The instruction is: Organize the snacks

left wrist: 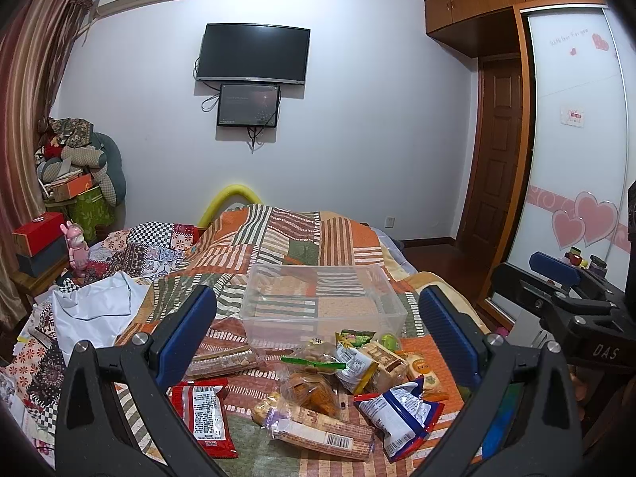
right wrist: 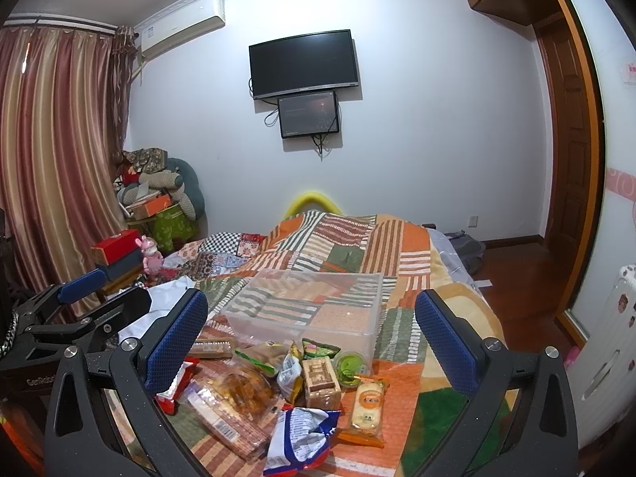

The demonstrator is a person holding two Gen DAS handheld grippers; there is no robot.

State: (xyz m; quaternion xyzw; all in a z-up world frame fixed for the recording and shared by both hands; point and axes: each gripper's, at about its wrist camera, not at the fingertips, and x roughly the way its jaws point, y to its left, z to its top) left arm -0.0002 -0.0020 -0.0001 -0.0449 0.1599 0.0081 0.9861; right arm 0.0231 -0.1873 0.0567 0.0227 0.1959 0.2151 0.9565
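Both tools hover above a bed, each with its blue-padded fingers spread wide and holding nothing. From its own camera, the left tool (left wrist: 318, 332) frames a heap of snacks on the patchwork quilt (left wrist: 278, 234); the right tool (right wrist: 311, 336) frames the same heap from slightly further right. Just behind the heap sits a clear plastic box (left wrist: 324, 298), empty, its near wall close to the rearmost packets.

The heap includes a red packet (left wrist: 204, 413), a long sleeve of biscuits (left wrist: 318, 431), a blue and white crisp bag (left wrist: 399, 411), a clear bag of orange fried pieces (left wrist: 310, 391) and a small orange-wrapped cake (right wrist: 367, 403). Several overlap.

Nothing appears sorted yet. Likely risks: the soft, uneven quilt could let the light box slide or tip when a packet is dropped in; overlapping packets may be dragged along with the one gripped; a hard squeeze could crush biscuits or crisps.
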